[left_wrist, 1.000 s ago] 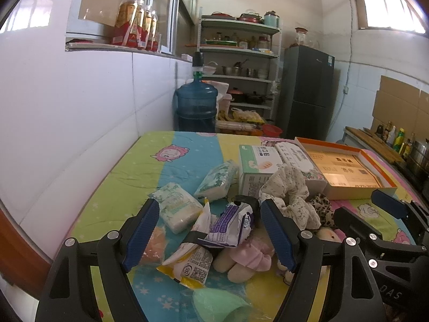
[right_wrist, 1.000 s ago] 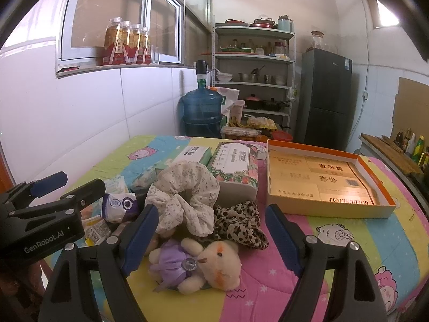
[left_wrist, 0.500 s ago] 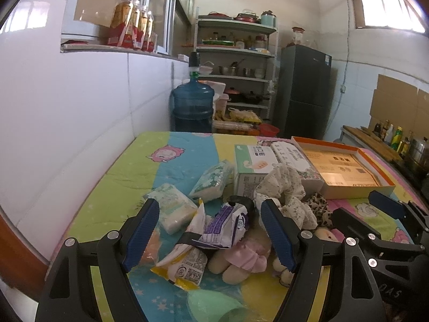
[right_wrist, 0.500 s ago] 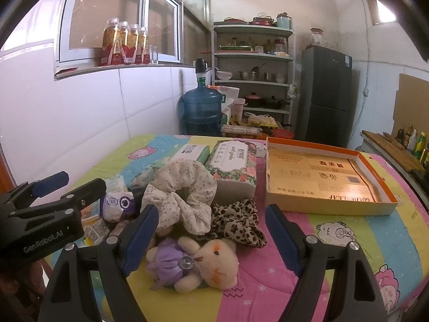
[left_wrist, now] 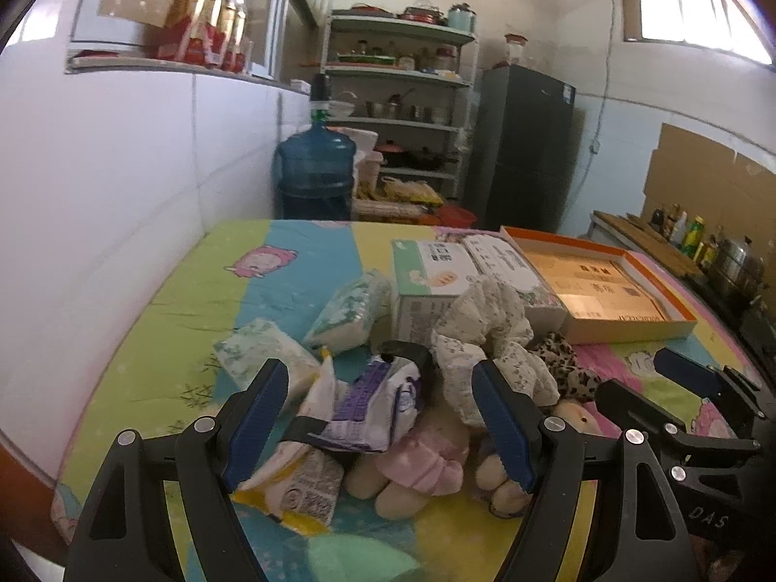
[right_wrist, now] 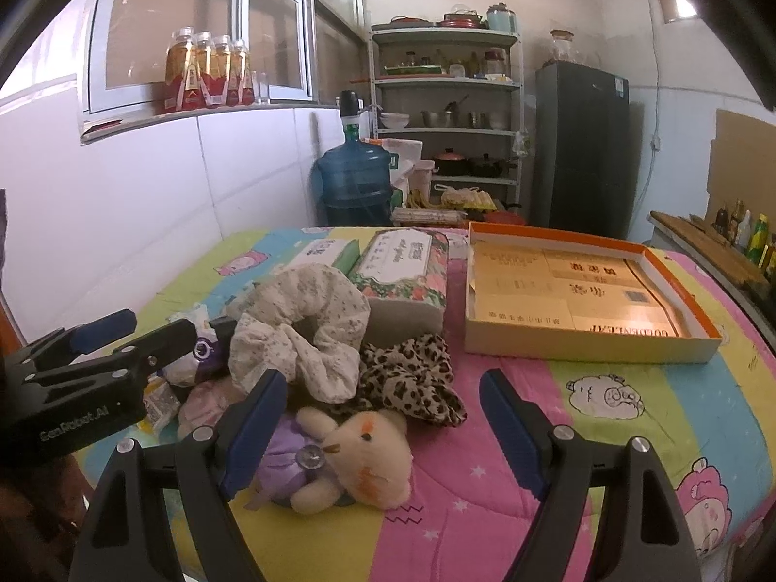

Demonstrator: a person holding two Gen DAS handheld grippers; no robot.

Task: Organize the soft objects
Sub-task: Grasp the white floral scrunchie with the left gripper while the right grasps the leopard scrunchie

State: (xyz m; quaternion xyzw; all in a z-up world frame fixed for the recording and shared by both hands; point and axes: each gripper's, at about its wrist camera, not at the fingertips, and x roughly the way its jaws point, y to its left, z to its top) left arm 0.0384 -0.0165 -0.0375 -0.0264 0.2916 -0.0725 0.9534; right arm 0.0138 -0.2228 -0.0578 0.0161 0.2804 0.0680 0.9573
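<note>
A pile of soft things lies on the colourful quilt (right_wrist: 606, 402). A cream floral scrunchie (right_wrist: 300, 334) rests on a leopard scrunchie (right_wrist: 412, 383). A small plush toy in a purple dress (right_wrist: 339, 460) lies in front of them, between my right gripper's (right_wrist: 383, 431) open fingers. My left gripper (left_wrist: 378, 417) is open over a white and purple packet (left_wrist: 373, 402) and a plush toy in a pink dress (left_wrist: 417, 460). Tissue packs (left_wrist: 262, 354) lie to the left. An open orange-rimmed box (right_wrist: 572, 296) sits at the right.
Two tissue boxes (right_wrist: 402, 271) stand behind the pile. A yellow snack packet (left_wrist: 296, 485) and a green object (left_wrist: 359, 557) lie near the front edge. A white wall (left_wrist: 121, 194) borders the left. A water jug (right_wrist: 354, 184), shelves and a fridge (right_wrist: 577, 145) stand beyond the far edge.
Both grippers have drawn back slightly and tilted; the pile sits a little lower and farther in both views. Nothing has been gripped or shifted.
</note>
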